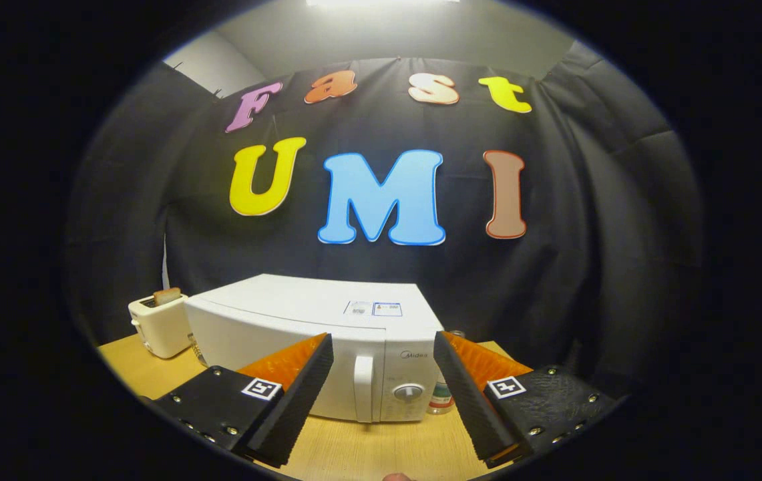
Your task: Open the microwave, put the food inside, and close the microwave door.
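The gripper (384,381) hangs with its jaws spread wide and empty, the shut microwave (327,341) on the counter (367,447) just beyond them. To open it well, I judge the jaws should take the door handle (363,387) squarely and swing outward. The toaster (157,324) stands left of the microwave and a small bottle (443,399) close to its right; bare counter in front leaves swing room.

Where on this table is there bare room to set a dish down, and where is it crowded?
Bare tabletop lies in front of the microwave, between the open fingers of the hand-held gripper. A smaller bare strip fronts the toaster. It is crowded where the toaster sits close beside the microwave, and where a small bottle stands at the microwave's other side.
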